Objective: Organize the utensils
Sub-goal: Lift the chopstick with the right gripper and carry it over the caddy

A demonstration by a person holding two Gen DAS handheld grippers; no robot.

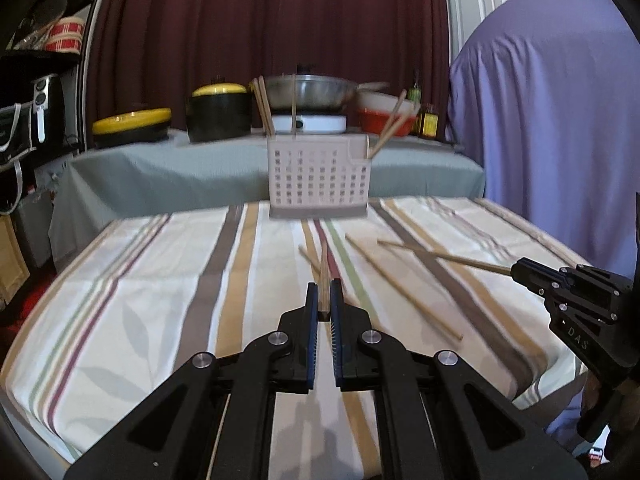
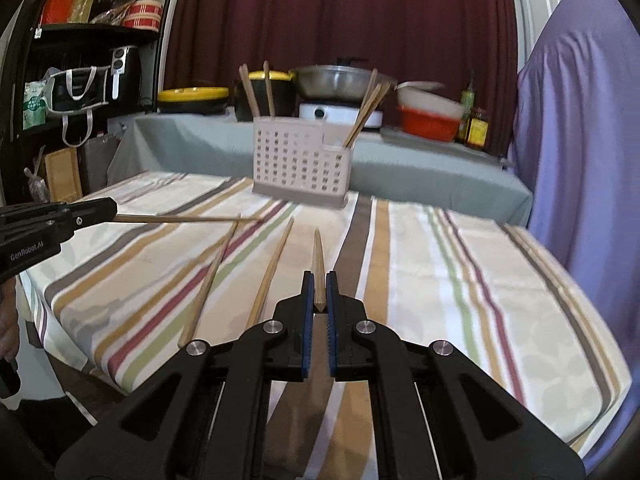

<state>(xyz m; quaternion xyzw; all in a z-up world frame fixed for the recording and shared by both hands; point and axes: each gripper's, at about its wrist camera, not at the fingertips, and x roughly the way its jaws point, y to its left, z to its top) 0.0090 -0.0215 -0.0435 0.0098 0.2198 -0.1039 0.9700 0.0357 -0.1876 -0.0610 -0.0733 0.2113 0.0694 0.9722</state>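
Note:
A pale perforated utensil holder [image 1: 320,176] [image 2: 300,164] stands at the far edge of the striped tablecloth, with several wooden chopsticks upright in it. My left gripper [image 1: 324,286] [image 2: 114,214] is shut on one chopstick [image 1: 325,264] [image 2: 180,219], held above the cloth and pointing toward the holder. My right gripper [image 2: 319,276] [image 1: 516,270] is shut on a second chopstick [image 2: 318,252] [image 1: 440,257], also clear of the table. Two loose chopsticks [image 2: 216,272] [image 2: 272,270] lie on the cloth between the grippers; the longer one [image 1: 400,284] shows in the left wrist view.
Behind the table a grey-covered counter [image 1: 180,168] carries yellow-lidded black pots [image 1: 220,112], a steel wok [image 1: 308,92] on a burner, bowls and bottles. A purple-draped shape [image 1: 540,100] stands at the right, dark shelves [image 2: 80,60] at the left.

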